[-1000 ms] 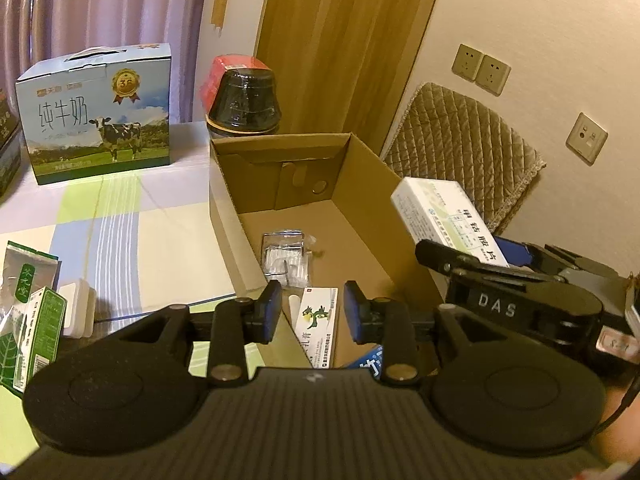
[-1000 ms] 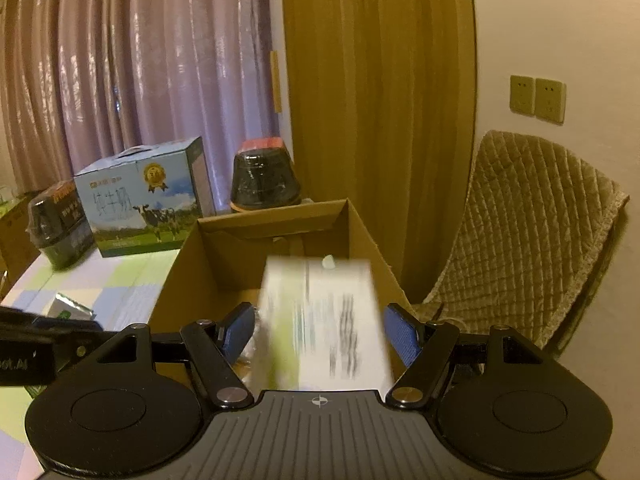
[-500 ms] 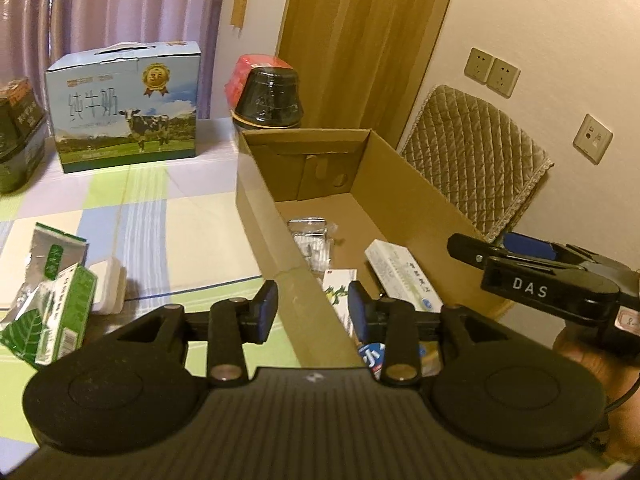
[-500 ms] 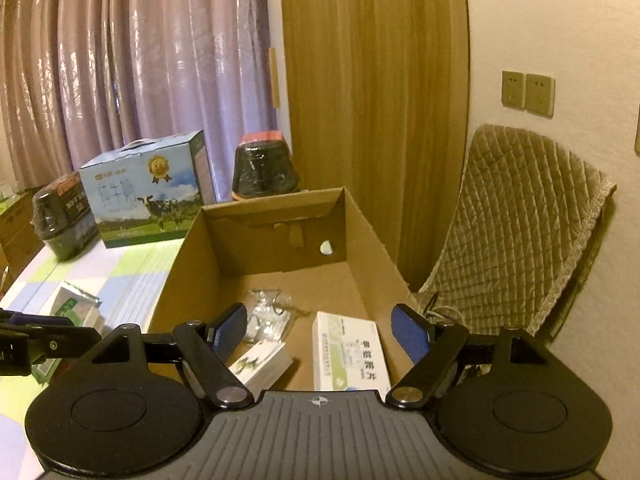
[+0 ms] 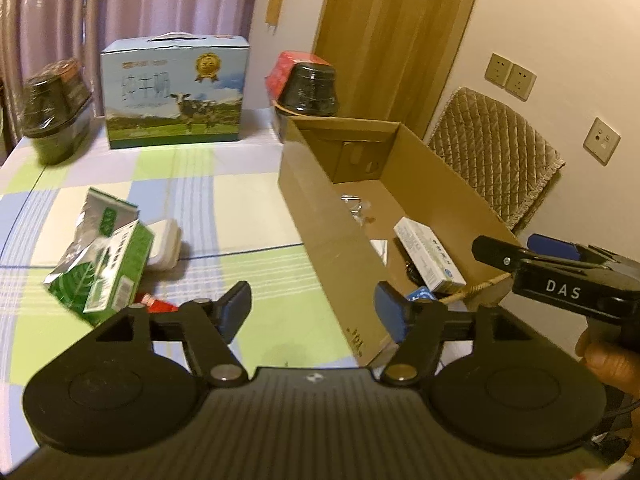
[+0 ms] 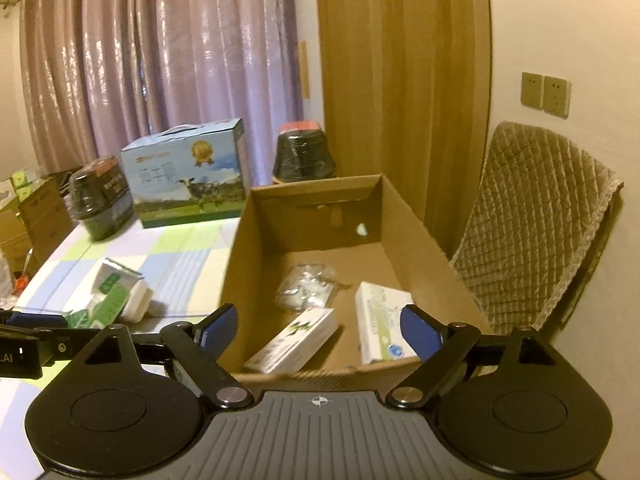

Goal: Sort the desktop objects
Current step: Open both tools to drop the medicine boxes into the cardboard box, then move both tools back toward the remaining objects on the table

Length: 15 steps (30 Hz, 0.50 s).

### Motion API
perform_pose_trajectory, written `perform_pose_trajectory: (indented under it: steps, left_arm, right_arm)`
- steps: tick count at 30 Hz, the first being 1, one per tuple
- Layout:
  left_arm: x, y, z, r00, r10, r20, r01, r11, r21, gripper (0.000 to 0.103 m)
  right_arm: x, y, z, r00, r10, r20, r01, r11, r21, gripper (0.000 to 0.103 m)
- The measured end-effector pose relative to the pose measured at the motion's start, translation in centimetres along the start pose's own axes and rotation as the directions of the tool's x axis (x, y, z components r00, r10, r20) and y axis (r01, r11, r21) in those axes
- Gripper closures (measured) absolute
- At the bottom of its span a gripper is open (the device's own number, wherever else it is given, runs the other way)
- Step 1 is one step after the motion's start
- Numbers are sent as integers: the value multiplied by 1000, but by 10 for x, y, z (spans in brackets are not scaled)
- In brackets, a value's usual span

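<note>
Medicine boxes (image 6: 380, 326) now lie inside the cardboard box (image 6: 420, 236), just dropped; both the left tool (image 5: 310, 312) and right tool (image 6: 318, 326) are empty, jaws opening. Green packets (image 5: 104, 260) remain left on the counter (image 5: 224, 208).

Box wall (image 5: 320, 216) hides most contents; red item (image 5: 158, 303) partly hidden.

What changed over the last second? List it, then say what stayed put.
The white medicine box left the right gripper and now lies in the cardboard box. Both grippers are pulling back, jaws opening and empty; the left gripper has swung towards the table. The milk carton, jars and green packets stayed put.
</note>
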State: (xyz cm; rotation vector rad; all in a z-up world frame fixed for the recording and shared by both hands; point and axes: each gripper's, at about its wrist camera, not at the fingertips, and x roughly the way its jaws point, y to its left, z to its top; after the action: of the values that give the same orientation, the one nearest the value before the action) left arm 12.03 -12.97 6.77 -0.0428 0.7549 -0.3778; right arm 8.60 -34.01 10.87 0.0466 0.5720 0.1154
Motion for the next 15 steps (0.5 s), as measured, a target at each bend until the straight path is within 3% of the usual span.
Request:
perform_pose_trajectory:
  steps: [9, 15]
  left_arm:
    - [-32, 23, -25, 1000, 20, -3, -20, 999, -46, 18]
    - [-49, 39, -45, 999, 47, -19, -48, 998, -46, 6]
  right_arm:
    - [-18, 28, -10, 999, 40, -11, -40, 999, -29, 7]
    - [-27, 48, -24, 993, 107, -43, -107, 994, 19, 2]
